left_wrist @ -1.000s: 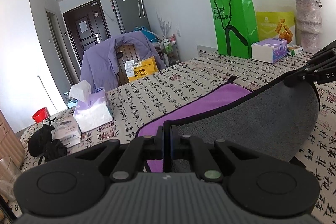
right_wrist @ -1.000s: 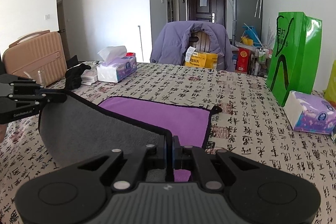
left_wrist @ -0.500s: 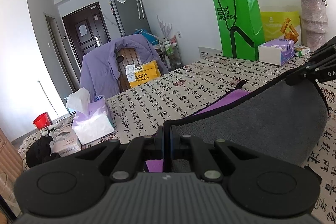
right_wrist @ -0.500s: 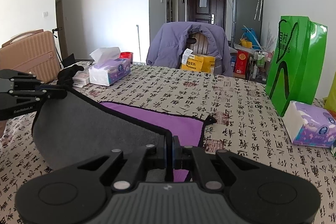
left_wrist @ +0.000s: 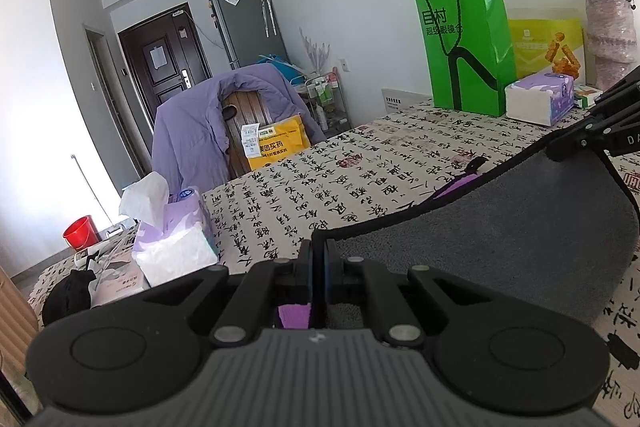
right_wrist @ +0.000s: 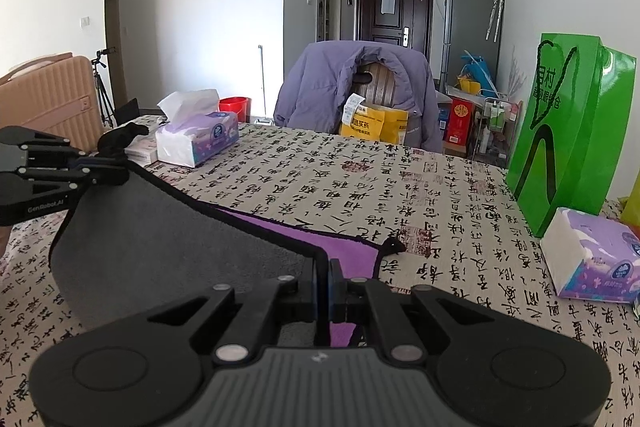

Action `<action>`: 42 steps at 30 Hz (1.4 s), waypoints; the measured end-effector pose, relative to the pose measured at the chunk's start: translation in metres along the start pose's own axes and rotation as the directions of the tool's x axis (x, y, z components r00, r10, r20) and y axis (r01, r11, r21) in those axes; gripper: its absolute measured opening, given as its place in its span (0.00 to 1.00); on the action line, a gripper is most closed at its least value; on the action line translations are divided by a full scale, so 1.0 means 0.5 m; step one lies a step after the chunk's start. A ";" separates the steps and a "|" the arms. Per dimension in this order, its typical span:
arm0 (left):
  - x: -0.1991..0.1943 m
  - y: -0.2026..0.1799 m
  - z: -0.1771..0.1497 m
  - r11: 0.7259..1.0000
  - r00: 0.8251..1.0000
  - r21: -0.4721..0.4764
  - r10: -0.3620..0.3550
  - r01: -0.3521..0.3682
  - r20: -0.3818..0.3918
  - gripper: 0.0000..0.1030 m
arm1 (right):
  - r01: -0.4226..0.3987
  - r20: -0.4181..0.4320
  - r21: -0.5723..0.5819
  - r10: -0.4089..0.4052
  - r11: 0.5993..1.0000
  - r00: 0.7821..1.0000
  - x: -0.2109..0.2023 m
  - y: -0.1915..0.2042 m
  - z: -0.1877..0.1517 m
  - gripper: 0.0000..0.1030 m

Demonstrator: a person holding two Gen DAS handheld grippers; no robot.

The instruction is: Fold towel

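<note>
- At far left on the table (right_wrist: 460, 187), with its calligraphy-print cloth, a black bundle (right_wrist: 120, 141) lay beside a purple tissue box (right_wrist: 198, 141) with a white tissue sticking up.
- The left hand-held gripper (left_wrist: 319, 259) was pinched tight on one corner of the towel (left_wrist: 500, 239), fingers pressed together on the black-trimmed edge; the right wrist view showed it raised at the left (right_wrist: 114, 175).
- The towel (right_wrist: 160, 239) hung between the two grippers, grey side facing the cameras, sagging in a curve, lifted clear of the table along its held edge.
- Its purple face (right_wrist: 352, 247) lay flat on the table beyond the fold, a black corner loop (right_wrist: 394, 247) poking out.
- The right hand-held gripper (right_wrist: 324, 283) was clamped shut on the other corner; from the left wrist view it showed at far right (left_wrist: 576, 145), gripping the raised edge.
- Past the table's far edge stood a chair draped in a purple jacket (right_wrist: 340, 95).
- To the right a green shopping bag (right_wrist: 568, 131) stood upright, with a second tissue box (right_wrist: 592, 259) just in front of it.
- At far right, a vase of pink roses (left_wrist: 608, 23).
</note>
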State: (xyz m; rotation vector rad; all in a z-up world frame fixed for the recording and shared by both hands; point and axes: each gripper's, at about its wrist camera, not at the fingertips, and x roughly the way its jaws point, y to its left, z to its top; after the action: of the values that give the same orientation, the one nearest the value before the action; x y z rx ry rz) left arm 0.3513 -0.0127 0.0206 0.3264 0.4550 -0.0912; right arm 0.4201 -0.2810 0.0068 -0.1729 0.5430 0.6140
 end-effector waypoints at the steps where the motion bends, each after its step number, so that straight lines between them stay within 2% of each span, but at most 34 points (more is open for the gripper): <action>1: 0.000 0.000 0.000 1.000 1.000 -0.001 0.000 0.000 0.000 0.05 | 0.000 -0.001 -0.001 0.000 1.000 1.000 0.002 -0.002 0.001 0.04; 42: 0.169 0.029 0.015 1.000 1.000 -0.001 -0.005 0.005 -0.031 0.06 | 0.021 -0.061 -0.071 -0.025 0.997 0.998 0.134 -0.049 0.036 0.04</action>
State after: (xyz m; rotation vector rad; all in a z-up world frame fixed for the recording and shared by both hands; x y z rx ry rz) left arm 0.4325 -0.0029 -0.0068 0.3264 0.4866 -0.0906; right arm 0.4882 -0.2618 -0.0134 -0.2651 0.5791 0.6072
